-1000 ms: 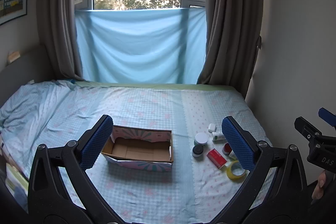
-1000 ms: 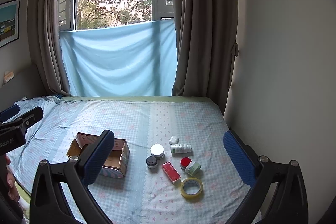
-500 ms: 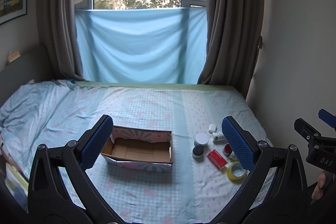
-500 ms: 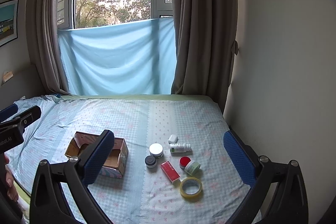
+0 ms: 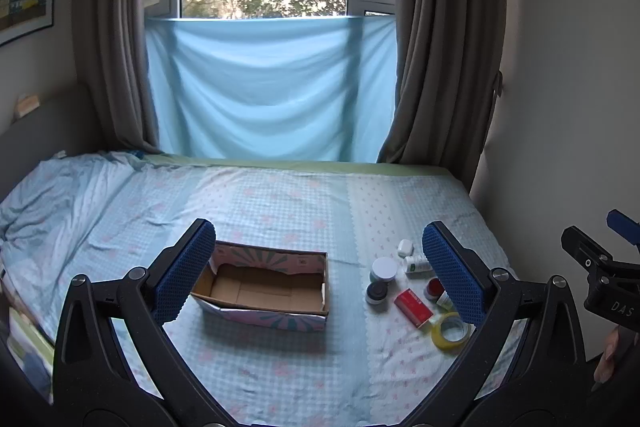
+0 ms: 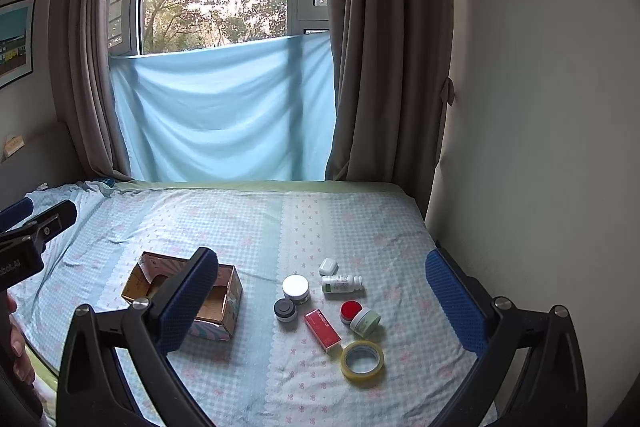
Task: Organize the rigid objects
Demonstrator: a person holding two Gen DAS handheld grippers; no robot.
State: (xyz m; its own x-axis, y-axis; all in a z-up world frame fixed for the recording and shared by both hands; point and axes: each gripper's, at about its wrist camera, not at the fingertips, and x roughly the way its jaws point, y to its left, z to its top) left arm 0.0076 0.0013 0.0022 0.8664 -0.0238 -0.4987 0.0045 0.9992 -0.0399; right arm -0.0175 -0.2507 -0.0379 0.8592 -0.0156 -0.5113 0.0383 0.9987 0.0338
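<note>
An open cardboard box [image 5: 264, 289] [image 6: 188, 295] sits empty on the bed. To its right lies a cluster of small items: a white-lidded jar [image 6: 296, 289], a dark-lidded jar [image 6: 285, 309], a red box [image 6: 322, 329], a white bottle on its side [image 6: 342, 283], a white earbud case [image 6: 328, 265], a red-lidded jar [image 6: 351, 310], a pale green jar [image 6: 365, 321] and a yellow tape roll [image 6: 362, 359]. My left gripper [image 5: 318, 271] hovers open above the near bed, framing the box. My right gripper [image 6: 322, 301] hovers open, well short of the cluster. Both hold nothing.
The bed [image 5: 280, 195] carries a checked blue sheet, rumpled at the left. A wall [image 6: 540, 107] runs close along the bed's right side. Curtains and a blue cloth [image 5: 272, 91] hang behind. A hand [image 6: 16, 347] shows at the left edge.
The right gripper has drifted slightly, so the box and items sit a little lower-left to higher in its view. The left view is nearly unchanged. Both grippers stay open.
</note>
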